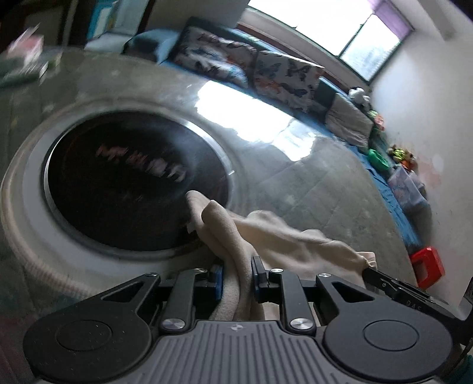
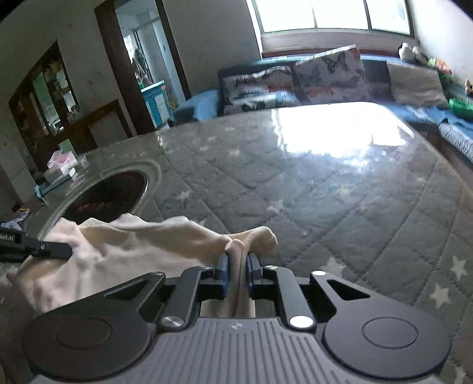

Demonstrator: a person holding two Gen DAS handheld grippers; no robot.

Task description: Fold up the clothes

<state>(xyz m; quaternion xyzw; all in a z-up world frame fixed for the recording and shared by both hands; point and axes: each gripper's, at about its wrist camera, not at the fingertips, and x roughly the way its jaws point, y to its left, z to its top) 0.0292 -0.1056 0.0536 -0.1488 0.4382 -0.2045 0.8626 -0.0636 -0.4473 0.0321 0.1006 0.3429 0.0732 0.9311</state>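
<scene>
Clearly both grippers pinch the cream cloth: left gripper and right gripper have their fingers closed on bunched edges, lifting it over the near bench. Keep both grips firm, pull the span taut and level, avoiding the dark round plate.

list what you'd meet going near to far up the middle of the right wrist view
right gripper shut on the cream garment → grey star-quilted table cover → window glare on the tabletop → butterfly cushions → window
</scene>
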